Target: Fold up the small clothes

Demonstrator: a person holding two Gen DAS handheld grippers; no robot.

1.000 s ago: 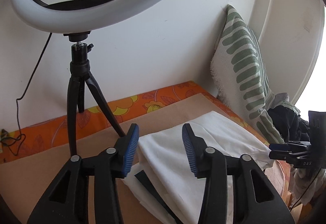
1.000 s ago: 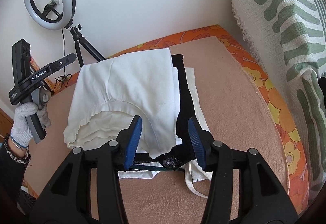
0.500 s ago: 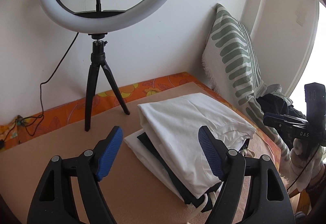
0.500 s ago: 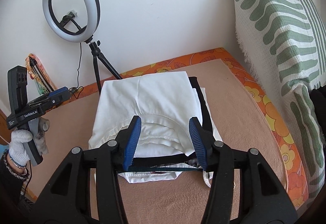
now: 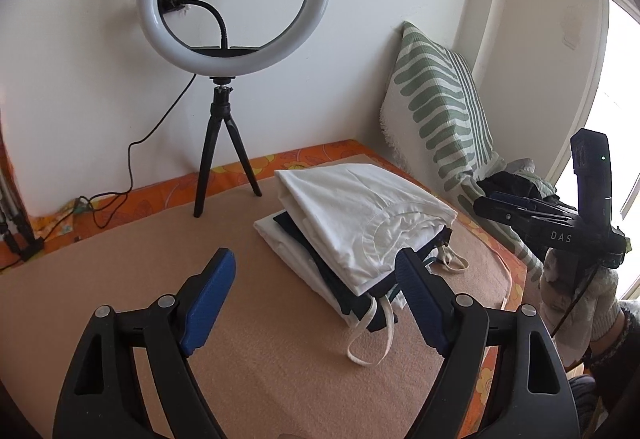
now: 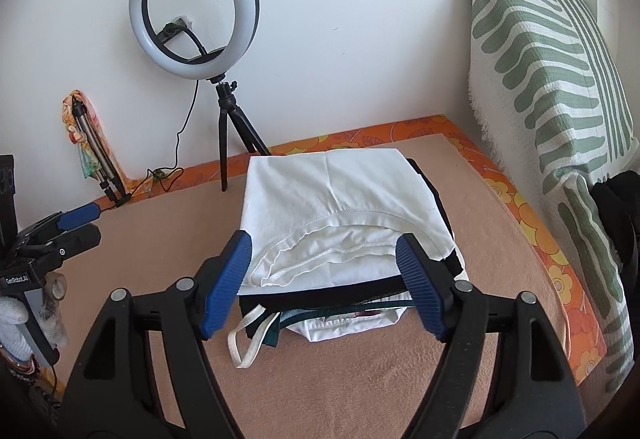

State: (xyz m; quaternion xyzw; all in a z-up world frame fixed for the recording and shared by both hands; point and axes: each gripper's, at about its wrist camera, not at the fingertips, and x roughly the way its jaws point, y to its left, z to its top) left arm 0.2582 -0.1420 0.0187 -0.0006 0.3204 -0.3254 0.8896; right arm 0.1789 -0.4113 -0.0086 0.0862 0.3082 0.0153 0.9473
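Observation:
A stack of folded clothes [image 5: 360, 223] lies on the tan mat [image 5: 248, 351], with a folded white garment [image 6: 340, 207] on top, dark pieces under it and a white strap [image 6: 244, 343] hanging out at the near edge. My left gripper [image 5: 316, 279] is open and empty, held back from the stack's near left side. My right gripper [image 6: 322, 263] is open and empty, just short of the stack's near edge. Each gripper shows in the other's view: the right one [image 5: 532, 215], the left one [image 6: 72, 223].
A ring light on a black tripod [image 5: 228, 119] stands by the wall behind the stack, its cable [image 5: 120, 199] trailing left. A green-striped pillow [image 6: 552, 87] leans on the right wall. The mat lies on an orange floral cover [image 6: 520, 207]. Dark clothes [image 5: 516, 183] lie beside the pillow.
Both grippers have drawn back from the stack. The left jaws opened wide and let go of the white garment; the right jaws also opened wider. The white garment now rests folded on top.

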